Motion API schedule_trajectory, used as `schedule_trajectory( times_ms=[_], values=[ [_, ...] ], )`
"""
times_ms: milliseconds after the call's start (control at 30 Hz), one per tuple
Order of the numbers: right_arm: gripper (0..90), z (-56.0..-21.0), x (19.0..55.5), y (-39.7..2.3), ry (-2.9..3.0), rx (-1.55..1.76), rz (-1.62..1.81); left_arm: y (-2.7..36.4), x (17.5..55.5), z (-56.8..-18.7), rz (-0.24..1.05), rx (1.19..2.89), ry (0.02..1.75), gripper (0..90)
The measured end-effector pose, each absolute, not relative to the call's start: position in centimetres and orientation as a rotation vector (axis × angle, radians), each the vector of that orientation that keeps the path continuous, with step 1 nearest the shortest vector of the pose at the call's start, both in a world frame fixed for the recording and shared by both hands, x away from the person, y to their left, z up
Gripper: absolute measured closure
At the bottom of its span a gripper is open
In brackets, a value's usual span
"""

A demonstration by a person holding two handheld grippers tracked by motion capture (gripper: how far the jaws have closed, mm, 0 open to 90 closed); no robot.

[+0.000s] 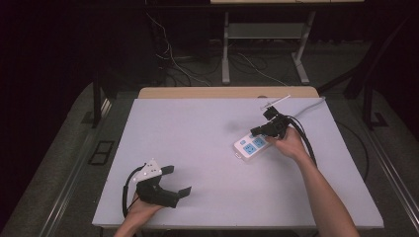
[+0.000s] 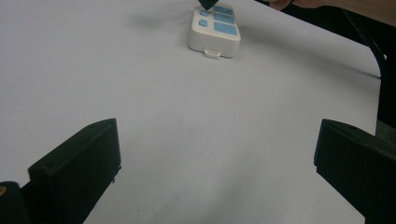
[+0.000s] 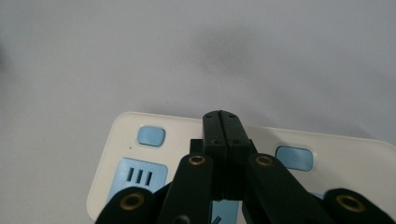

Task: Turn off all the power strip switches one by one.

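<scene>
A white power strip [image 1: 250, 146] with blue socket faces and blue buttons lies flat on the right half of the pale worktop [image 1: 197, 128], well away from the near edge, its white cord [image 1: 309, 106] running toward the far right corner. The right claw [image 1: 257, 131] is clenched with nothing between its jaws, and in the right gripper view its tip [image 3: 221, 122] sits over the strip's top between two blue buttons; contact cannot be told. The left claw [image 1: 179, 180] rests near the front left of the worktop, released with jaws wide apart, well apart from the strip [image 2: 215, 29].
</scene>
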State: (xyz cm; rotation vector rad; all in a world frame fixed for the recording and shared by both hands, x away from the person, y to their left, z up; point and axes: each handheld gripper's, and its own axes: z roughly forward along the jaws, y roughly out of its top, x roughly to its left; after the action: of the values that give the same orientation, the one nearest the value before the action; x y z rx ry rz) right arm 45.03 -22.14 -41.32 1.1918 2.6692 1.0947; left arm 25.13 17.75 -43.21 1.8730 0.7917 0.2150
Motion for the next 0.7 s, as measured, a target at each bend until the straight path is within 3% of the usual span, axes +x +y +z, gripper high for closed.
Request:
schedule_trajectory(
  times_ms=[700],
  values=[
    [90.0,-37.9,46.1,-24.2,2.596,1.225,1.129,17.8,25.1,-43.2,0.218,1.873,0.79,0.0]
  ],
)
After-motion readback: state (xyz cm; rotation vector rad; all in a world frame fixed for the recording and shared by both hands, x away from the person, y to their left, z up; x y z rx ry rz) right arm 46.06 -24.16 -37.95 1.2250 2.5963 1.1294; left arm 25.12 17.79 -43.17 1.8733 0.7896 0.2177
